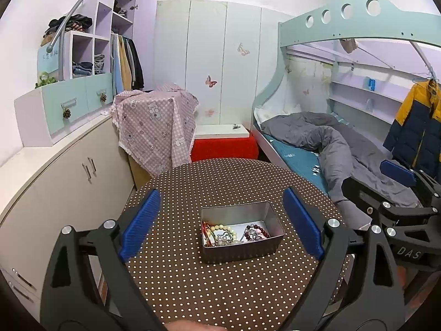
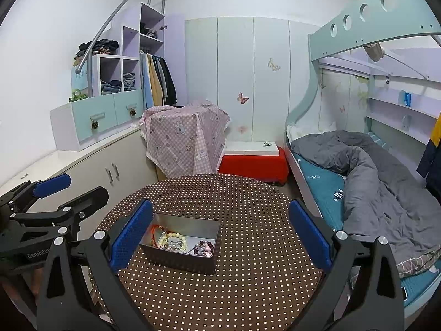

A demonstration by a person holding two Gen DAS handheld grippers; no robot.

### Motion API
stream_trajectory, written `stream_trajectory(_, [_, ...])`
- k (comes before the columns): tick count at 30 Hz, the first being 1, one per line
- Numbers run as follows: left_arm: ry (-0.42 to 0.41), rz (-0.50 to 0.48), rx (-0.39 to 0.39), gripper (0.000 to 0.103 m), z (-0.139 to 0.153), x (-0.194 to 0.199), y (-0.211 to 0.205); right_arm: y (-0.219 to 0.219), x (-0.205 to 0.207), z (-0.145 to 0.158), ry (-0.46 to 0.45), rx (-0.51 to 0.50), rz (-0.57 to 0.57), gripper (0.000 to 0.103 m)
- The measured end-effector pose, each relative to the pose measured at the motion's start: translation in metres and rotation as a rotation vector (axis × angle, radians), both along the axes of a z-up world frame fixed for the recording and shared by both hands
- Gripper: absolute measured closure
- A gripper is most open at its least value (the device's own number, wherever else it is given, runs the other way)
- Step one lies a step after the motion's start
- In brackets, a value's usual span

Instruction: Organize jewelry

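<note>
Your tin [image 1: 242,231] sits open near the middle of the round table [image 1: 220,289], a little toward its left edge as the right wrist view shows it, with all the jewelry already lying inside: pale beads [image 1: 224,229], dark red beads [image 1: 257,231], a red cord [image 1: 207,230] and some silvery pieces tangled between them. Your left gripper [image 1: 220,224] hangs over the table with its jaws spread wide on either side of the tin, touching nothing. Your right gripper [image 2: 220,233] is likewise spread and empty, and its left pad overlaps the tin's near left corner in the picture; whether it touches there I cannot tell. The tin looks thin, light and slick, so it will likely slide on the cloth if you nudge it; pinch one wall, or take it across its short sides. The bracelets are probably loose, round and slippery, and snagged together, so take one strand at a time by its top arc and lift slowly, steadying the tin with the other gripper.
</note>
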State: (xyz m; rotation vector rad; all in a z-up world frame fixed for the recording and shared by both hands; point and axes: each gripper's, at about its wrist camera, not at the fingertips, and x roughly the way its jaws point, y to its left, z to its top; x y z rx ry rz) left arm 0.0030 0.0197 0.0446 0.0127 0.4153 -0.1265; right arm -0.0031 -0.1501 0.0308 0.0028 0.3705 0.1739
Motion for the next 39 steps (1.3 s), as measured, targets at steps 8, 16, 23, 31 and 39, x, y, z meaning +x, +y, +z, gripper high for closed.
stream_trajectory(8, [0.008, 0.007, -0.003, 0.014, 0.0003, -0.0005, 0.0016, 0.0, 0.0003, -0.0003, 0.01, 0.006, 0.004, 0.008])
stream_trajectory(16, [0.021, 0.01, -0.01, 0.014, -0.0002, -0.0014, 0.0041, -0.0003, 0.0007, -0.0006, 0.012, 0.006, 0.005, 0.008])
stream_trajectory(23, [0.021, 0.016, -0.007, 0.014, 0.0002, -0.0028, 0.0043, 0.0001, 0.0006, -0.0011, 0.014, 0.008, 0.008, 0.008])
stream_trajectory(31, [0.026, 0.021, -0.008, 0.014, 0.0002, -0.0033, 0.0038, 0.0007, 0.0008, -0.0027, 0.02, 0.012, 0.013, 0.008])
stream_trajectory(39, [0.036, 0.024, -0.012, 0.014, -0.0002, -0.0018, 0.0052, 0.0015, 0.0005, -0.0032, 0.024, 0.013, 0.012, 0.008])
